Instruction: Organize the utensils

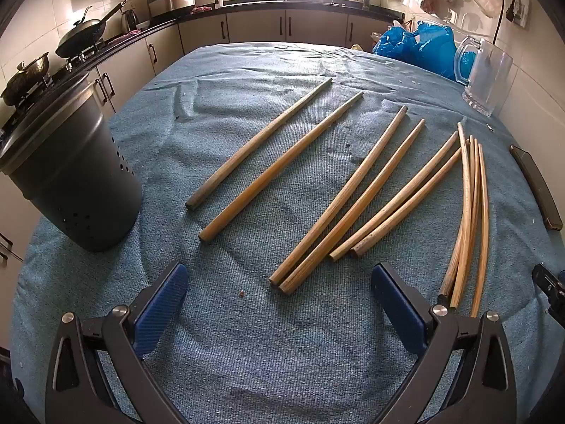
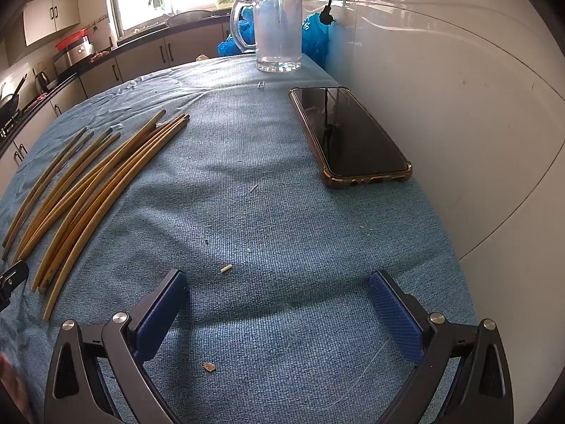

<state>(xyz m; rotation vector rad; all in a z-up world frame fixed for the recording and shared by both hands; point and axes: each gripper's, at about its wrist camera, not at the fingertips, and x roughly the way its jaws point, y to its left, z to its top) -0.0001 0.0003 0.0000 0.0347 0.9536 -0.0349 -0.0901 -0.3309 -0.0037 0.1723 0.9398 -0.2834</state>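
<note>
Several wooden chopsticks (image 1: 353, 190) lie spread on the blue cloth (image 1: 268, 346), fanning from the middle to the right; the right wrist view shows the same chopsticks (image 2: 95, 190) at its left. A dark perforated utensil holder (image 1: 74, 176) stands upright at the left. My left gripper (image 1: 279, 282) hangs open above the cloth, just short of the near ends of the middle chopsticks, with nothing between its blue pads. My right gripper (image 2: 277, 289) is open too, over bare cloth to the right of the chopsticks, holding nothing.
A clear glass mug (image 2: 279, 24) stands at the far right of the table, blue plastic bags (image 1: 420, 47) behind it. A phone (image 2: 348, 134) lies by the white wall (image 2: 459, 123). A counter with a wok (image 1: 84, 33) runs along the left. Small crumbs (image 2: 226, 268) dot the cloth.
</note>
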